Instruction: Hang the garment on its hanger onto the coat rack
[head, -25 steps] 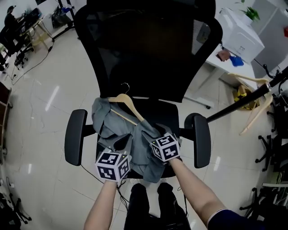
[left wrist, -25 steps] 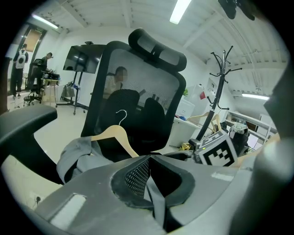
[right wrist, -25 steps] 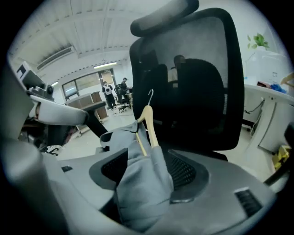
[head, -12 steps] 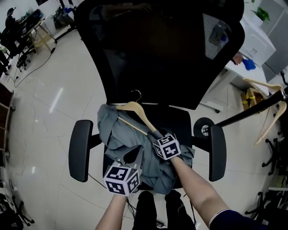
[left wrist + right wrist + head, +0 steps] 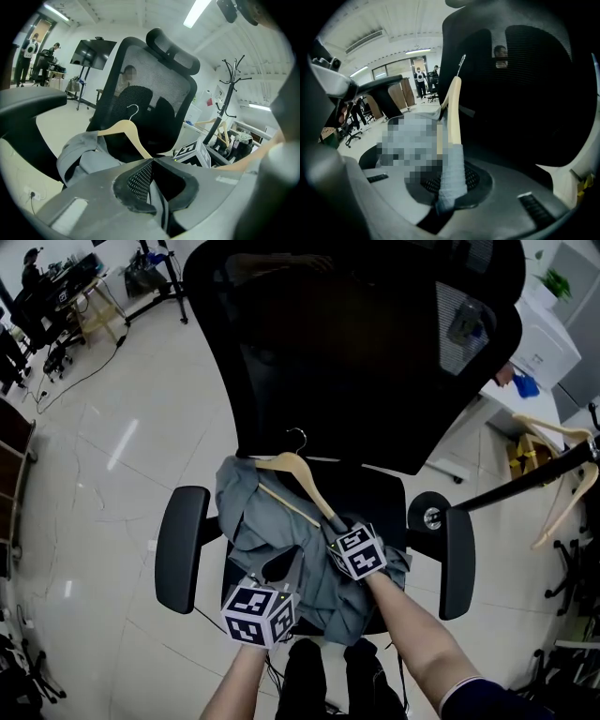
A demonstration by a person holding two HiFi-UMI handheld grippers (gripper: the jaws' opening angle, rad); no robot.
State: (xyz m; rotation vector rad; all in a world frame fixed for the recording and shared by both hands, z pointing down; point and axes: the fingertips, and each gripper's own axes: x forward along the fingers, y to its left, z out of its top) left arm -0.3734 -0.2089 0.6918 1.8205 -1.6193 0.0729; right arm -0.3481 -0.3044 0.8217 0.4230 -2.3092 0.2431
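Closing just now, right gripper [image 5: 449, 187] clamps hanger [image 5: 292, 480] arm hidden under garment [image 5: 246, 514]; left gripper [image 5: 152, 161] pinches a barely visible fold

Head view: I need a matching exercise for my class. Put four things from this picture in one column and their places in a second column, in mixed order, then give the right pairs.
Things
1. hanger
2. garment
3. armrest
4. coat rack

Places
a. at the picture's right edge, a black pole carrying spare wooden hangers
b. crumpled on the seat
c. partly inside the grey cloth, with its hook toward the backrest
d. beside the seat, on the picture's left

Pairs: 1-c, 2-b, 3-d, 4-a
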